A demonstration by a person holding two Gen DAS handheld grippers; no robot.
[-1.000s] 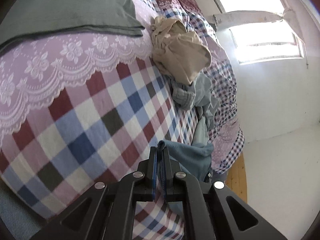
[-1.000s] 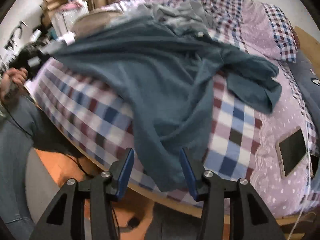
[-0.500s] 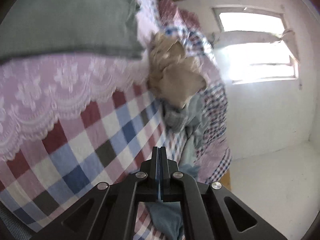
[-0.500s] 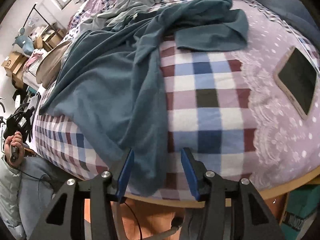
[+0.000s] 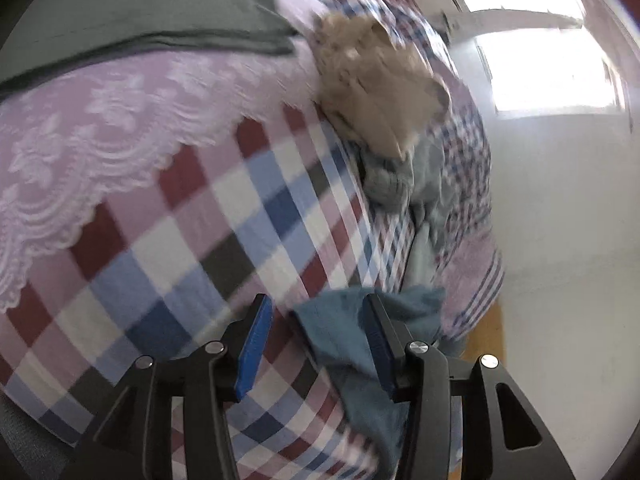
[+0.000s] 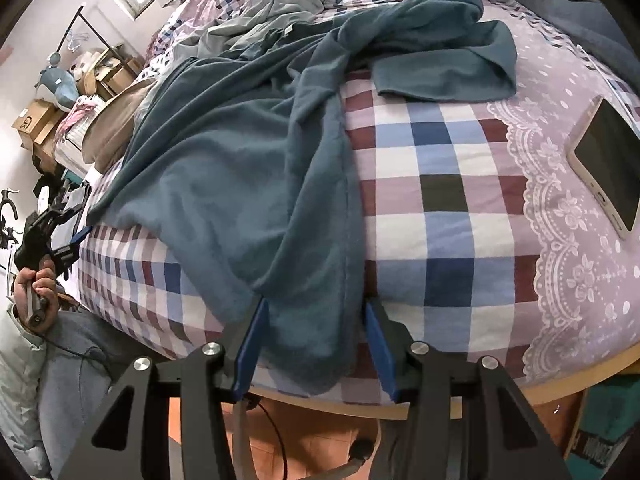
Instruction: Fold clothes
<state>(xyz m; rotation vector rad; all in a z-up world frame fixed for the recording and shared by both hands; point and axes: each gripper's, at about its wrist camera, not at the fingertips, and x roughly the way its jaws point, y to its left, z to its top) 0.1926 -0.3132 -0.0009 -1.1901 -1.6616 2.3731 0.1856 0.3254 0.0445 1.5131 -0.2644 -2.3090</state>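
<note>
The right gripper (image 6: 316,344) hangs over the near edge of the bed (image 6: 440,208), its fingers (image 6: 252,344) held apart astride the hanging hem of the teal garment (image 6: 248,168), not pressing it. That garment sprawls across the checked bedcover toward the far side. The left gripper (image 5: 316,348) has its fingers (image 5: 256,344) opening, a corner of the same teal cloth (image 5: 340,328) loose between them. Farther on lie a phone (image 6: 604,168), a crumpled beige garment (image 5: 376,92), a grey-blue garment (image 5: 400,184) and a dark pillow (image 5: 140,4)
</note>
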